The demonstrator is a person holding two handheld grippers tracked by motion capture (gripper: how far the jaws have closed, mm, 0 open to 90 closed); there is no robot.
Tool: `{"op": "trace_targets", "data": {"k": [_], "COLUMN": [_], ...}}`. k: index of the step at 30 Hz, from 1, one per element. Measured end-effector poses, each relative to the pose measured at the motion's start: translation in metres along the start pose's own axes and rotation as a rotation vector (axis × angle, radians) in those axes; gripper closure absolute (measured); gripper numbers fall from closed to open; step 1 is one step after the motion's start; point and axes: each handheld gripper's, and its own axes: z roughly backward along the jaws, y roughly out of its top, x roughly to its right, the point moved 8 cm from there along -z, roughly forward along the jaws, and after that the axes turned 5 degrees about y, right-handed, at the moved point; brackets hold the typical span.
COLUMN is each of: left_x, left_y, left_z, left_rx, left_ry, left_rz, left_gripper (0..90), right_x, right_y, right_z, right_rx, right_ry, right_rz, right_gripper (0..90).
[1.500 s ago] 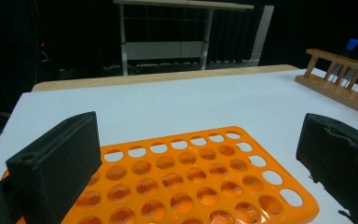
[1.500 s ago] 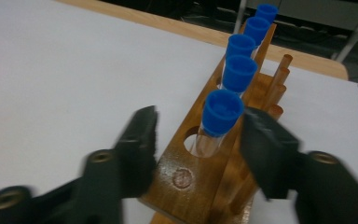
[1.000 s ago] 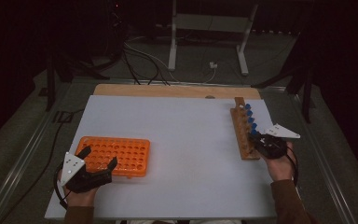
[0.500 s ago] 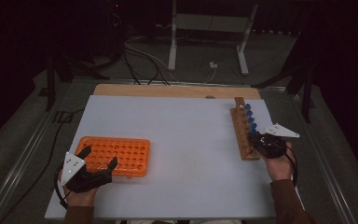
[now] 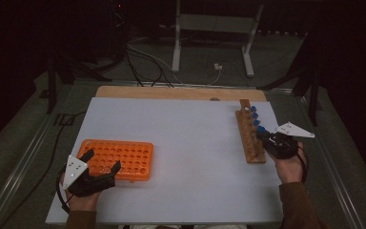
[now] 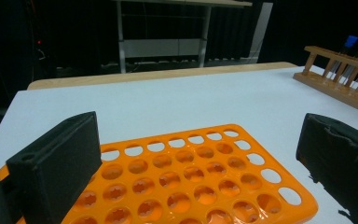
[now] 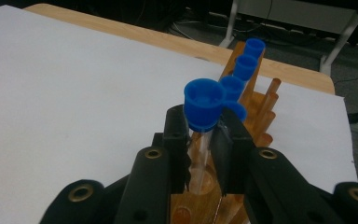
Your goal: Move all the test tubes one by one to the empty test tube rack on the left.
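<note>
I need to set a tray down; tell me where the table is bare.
Widest free patch: white table between orange rack and wooden rack. Far strip behind the orange rack is also bare. Crowded at the right edge by the right hand-held gripper.

Beyond the right gripper I see cables (image 5: 143,57) on the floor (image 5: 24,129) and a metal stand (image 5: 214,24) behind the table (image 5: 190,138).

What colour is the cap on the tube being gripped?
Blue cap; clearest in the right gripper view.
</note>
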Motion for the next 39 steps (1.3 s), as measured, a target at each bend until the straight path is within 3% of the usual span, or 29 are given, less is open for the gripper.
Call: {"op": "trace_targets", "data": {"k": [14, 18, 23, 29, 32, 39], "left_x": [0.008, 0.014, 0.02, 0.031, 0.043, 0.06], "left_y": [0.002, 0.01, 0.016, 0.022, 0.026, 0.031], "left_z": [-0.001, -0.005, -0.008, -0.016, -0.023, -0.037], "left_rx": [0.001, 0.004, 0.009, 0.0, -0.006, -0.014], "left_ry": [-0.011, -0.022, -0.048, -0.091, -0.126, -0.161], "left_rz": [-0.001, -0.051, -0.071, -0.086, -0.095, -0.099], "left_gripper": [0.8, 0.8, 0.8, 0.8, 0.8, 1.4], "right_x": [0.0, -0.004, -0.011, -0.031, -0.04, -0.065], "right_y": [0.023, 0.033, 0.042, 0.047, 0.047, 0.047], "right_z": [0.021, 0.027, 0.033, 0.026, 0.018, 0.004], "right_rx": [0.06, 0.074, 0.1, 0.097, 0.089, 0.08], "right_ry": [0.022, 0.027, 0.042, 0.099, 0.13, 0.196], "right_rz": [0.014, 0.033, 0.047, 0.064, 0.063, 0.064], "right_gripper": [77.4, 77.4, 77.4, 77.4, 77.4, 77.4]}}
